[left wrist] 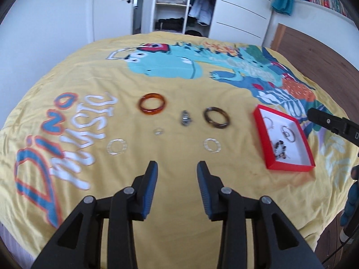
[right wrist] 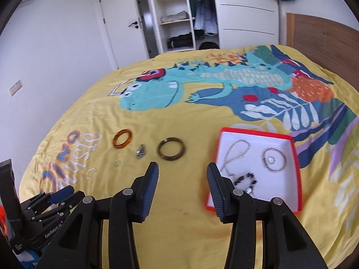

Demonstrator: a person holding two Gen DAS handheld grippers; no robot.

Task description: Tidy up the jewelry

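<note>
Loose jewelry lies on the yellow dinosaur bedspread: an amber bangle, a dark brown bangle, a silver clump, a small ring and two clear rings. A red box with a white inside holds a chain, a silver hoop and a bead bracelet. My left gripper is open and empty, above the bedspread short of the clear rings. My right gripper is open and empty, beside the box's left edge, short of the dark bangle.
The bed's near edge lies under both grippers. An open wardrobe and a white door stand beyond the bed's far end. A wooden headboard is at the right. The right gripper's finger shows at the left view's right edge.
</note>
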